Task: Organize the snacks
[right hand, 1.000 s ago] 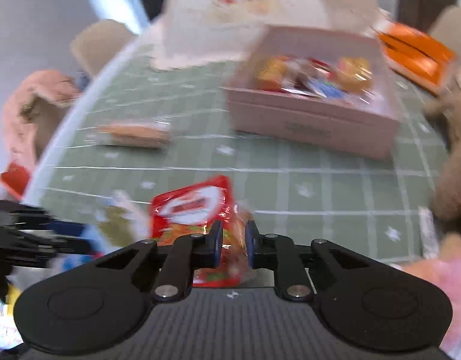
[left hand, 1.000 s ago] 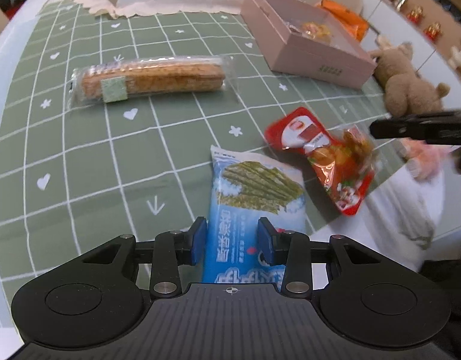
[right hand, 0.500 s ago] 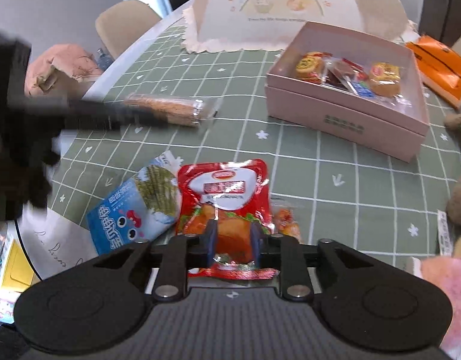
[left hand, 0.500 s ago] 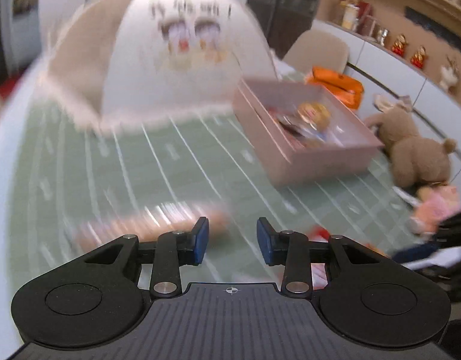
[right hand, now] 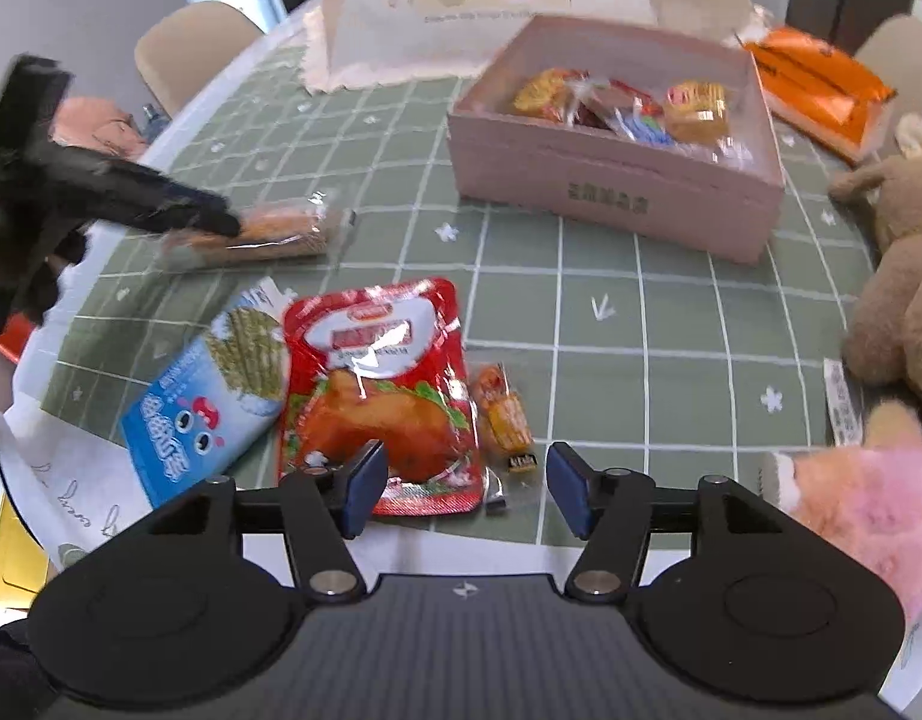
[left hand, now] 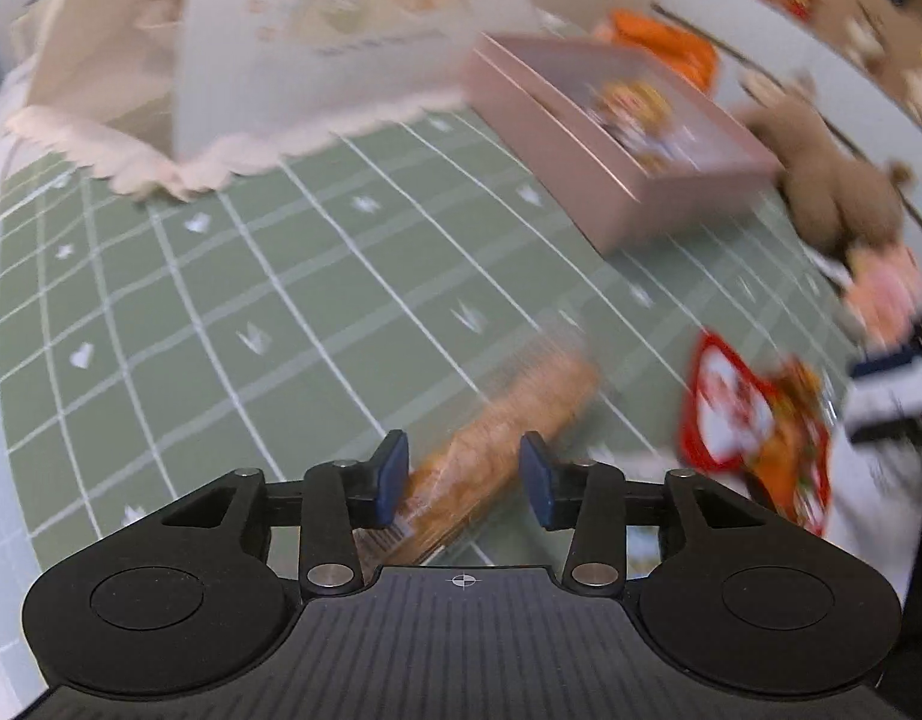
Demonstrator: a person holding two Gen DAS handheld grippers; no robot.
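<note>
My left gripper (left hand: 463, 477) is open, its jaws on either side of the long brown biscuit pack (left hand: 502, 444), which lies on the green checked cloth; the same pack shows in the right wrist view (right hand: 275, 231) with the left gripper (right hand: 215, 219) at its end. My right gripper (right hand: 458, 489) is open and empty above the red chicken snack pouch (right hand: 380, 390). A blue seaweed packet (right hand: 212, 396) lies to its left and a small orange candy (right hand: 505, 414) to its right. The pink box (right hand: 616, 180) holds several snacks.
A white food cover (right hand: 490, 6) stands at the back. An orange package (right hand: 820, 90) lies beyond the box. A brown plush bear (right hand: 904, 252) and a pink plush toy (right hand: 850, 504) sit on the right. The cloth's front edge (right hand: 520, 531) is close to my right gripper.
My left gripper left the blue seaweed packet and swung over to the biscuit pack. My right gripper let go of the red pouch and opened wide.
</note>
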